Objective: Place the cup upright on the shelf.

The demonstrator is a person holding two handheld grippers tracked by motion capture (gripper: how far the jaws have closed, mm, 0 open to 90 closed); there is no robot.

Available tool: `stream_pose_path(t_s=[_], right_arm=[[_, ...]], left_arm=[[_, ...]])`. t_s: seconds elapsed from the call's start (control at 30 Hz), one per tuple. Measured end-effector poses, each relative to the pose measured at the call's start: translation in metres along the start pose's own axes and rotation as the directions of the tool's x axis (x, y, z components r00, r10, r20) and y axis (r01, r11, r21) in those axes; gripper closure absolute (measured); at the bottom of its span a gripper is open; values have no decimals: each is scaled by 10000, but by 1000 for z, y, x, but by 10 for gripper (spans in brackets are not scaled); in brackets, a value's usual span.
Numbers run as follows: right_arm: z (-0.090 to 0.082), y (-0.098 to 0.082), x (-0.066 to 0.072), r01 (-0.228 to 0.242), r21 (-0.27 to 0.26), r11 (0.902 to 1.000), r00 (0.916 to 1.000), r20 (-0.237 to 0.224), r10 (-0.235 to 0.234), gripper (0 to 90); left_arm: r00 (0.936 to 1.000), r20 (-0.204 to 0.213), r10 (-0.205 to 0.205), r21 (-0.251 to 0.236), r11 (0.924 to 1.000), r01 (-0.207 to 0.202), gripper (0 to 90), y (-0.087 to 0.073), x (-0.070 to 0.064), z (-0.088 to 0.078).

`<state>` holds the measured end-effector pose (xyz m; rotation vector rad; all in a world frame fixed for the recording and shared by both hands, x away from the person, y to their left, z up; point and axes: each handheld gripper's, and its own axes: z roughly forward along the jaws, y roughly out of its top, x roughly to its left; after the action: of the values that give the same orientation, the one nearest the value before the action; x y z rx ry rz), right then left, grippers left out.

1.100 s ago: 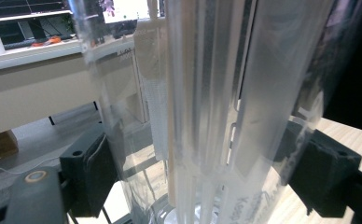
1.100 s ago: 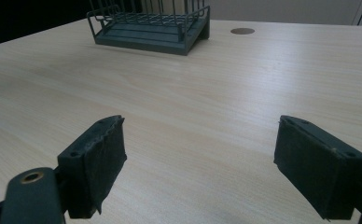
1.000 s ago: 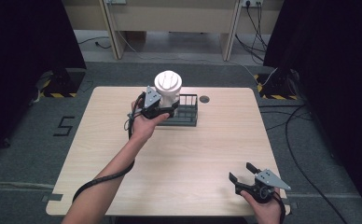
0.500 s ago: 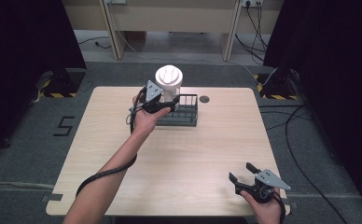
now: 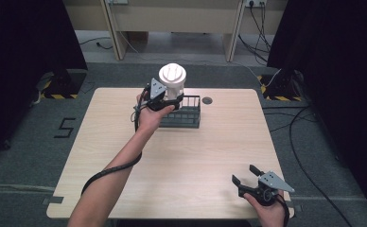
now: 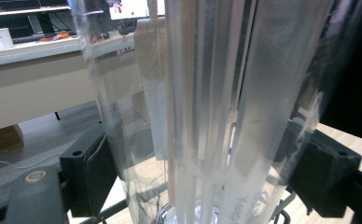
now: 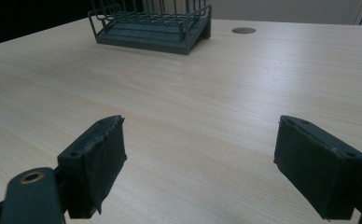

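1. A light wooden rectangular table (image 5: 125, 142) is taken as the landmark; a round dark grommet (image 5: 207, 100) is set into its far edge.
2. Grey carpeted floor (image 5: 25, 156) is seen all around the table.
3. A painted dark digit "5" (image 5: 65, 127) is marked on the floor left of the table.
4. Black curtains (image 5: 25, 33) are hung beyond the table's left and right sides.
5. Yellow-and-black striped floor strips (image 5: 58, 96) are laid near the table's far corners.
6. A beige wooden desk frame (image 5: 172, 19) is placed behind the table.
7. Black cables (image 5: 304, 137) are trailed across the floor right of the table.
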<state>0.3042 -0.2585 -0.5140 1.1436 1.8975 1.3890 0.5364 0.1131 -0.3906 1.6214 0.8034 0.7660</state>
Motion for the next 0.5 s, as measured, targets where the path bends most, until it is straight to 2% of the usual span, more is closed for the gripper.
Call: stream_pose_path(t_s=[0.5], right_arm=[[0, 0, 0, -16, -12, 10000, 10000, -45, 16, 169]], left_arm=[[9995, -299, -96, 260, 9996, 104, 177, -4, 5, 16]])
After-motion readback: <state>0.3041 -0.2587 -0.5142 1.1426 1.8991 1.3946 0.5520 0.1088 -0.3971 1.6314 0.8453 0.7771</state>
